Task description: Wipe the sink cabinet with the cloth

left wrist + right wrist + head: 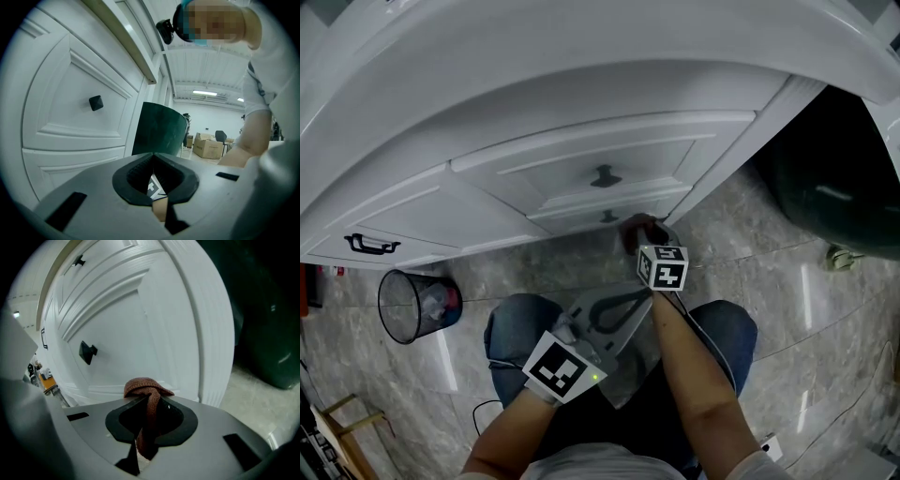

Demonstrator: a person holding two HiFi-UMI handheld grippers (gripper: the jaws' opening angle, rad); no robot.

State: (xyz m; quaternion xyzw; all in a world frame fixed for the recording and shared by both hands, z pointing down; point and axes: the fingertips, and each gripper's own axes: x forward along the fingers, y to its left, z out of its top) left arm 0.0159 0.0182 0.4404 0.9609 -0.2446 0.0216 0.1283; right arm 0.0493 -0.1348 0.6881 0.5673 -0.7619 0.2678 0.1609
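Cloth (639, 231) first: from the head view I see it as a dark reddish wad at the tip of my right gripper (645, 236), low on the white sink cabinet (534, 122). It sits just under the lower of two dark knobs (607, 217), beside the corner post. My left gripper (639, 298) is held back over my lap, well clear of the cabinet front, and points toward my right forearm (689, 361). A wire wastebasket (417, 305) stands on the tiled floor (769, 272) off to the left. A dark green tub (834, 187) is past the cabinet's right corner.

The left gripper view shows the left gripper (153, 156) with its jaws closed tip to tip and nothing between them. Beyond it are a cabinet panel with a square knob (95, 102), the green tub (159, 129) and some cardboard boxes (207, 145) far across the room.

In the right gripper view the right gripper (151, 401) is clenched on the cloth (143, 386). A brown strip runs up between the jaws and bunches into a fold over their tips. The fold lies right at the lower moulding of a cabinet door (140, 329). I cannot tell whether it actually touches the paint. A dark knob (87, 352) is up to the left of it.
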